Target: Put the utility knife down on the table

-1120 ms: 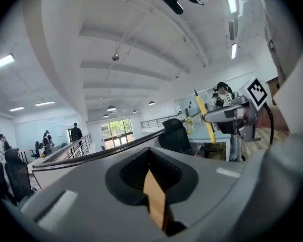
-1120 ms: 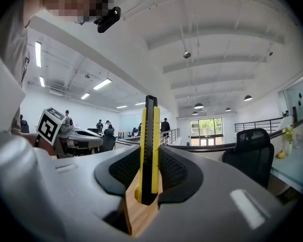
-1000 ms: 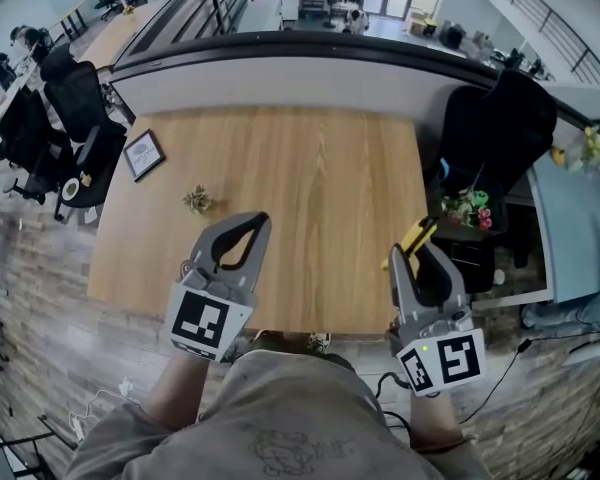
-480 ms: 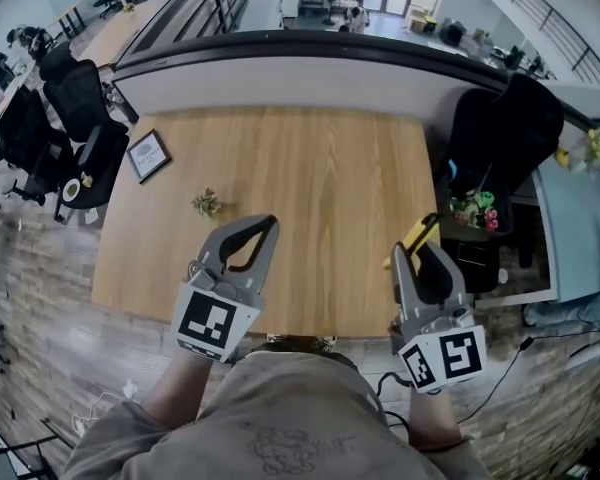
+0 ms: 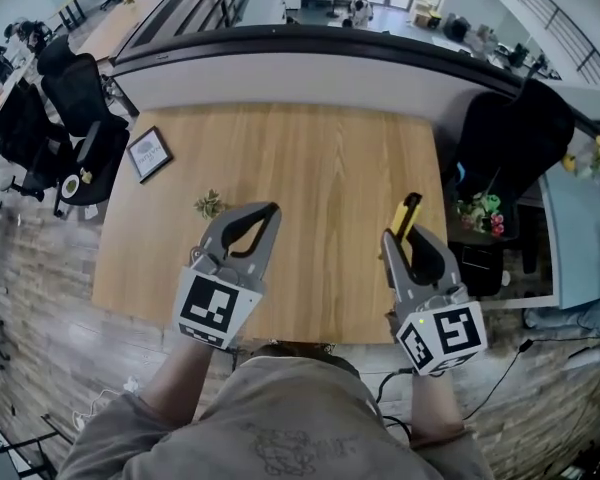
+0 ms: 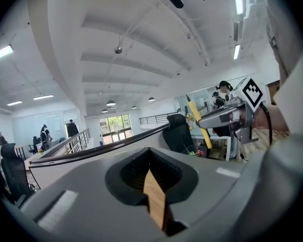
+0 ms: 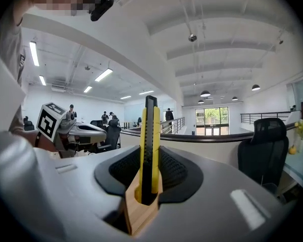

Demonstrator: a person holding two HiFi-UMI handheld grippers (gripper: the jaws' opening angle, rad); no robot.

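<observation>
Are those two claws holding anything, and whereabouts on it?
The right gripper grips a yellow utility knife by one end, the rest sticking out past its jaws. The left gripper holds nothing.

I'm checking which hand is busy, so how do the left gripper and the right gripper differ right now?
The left gripper has its jaws together on nothing; the right gripper is clamped on the yellow utility knife, which sticks out past its jaws. The left gripper is by the small plant; the right gripper is near the right edge of the table. Both are grey and point forward above the table.
</observation>
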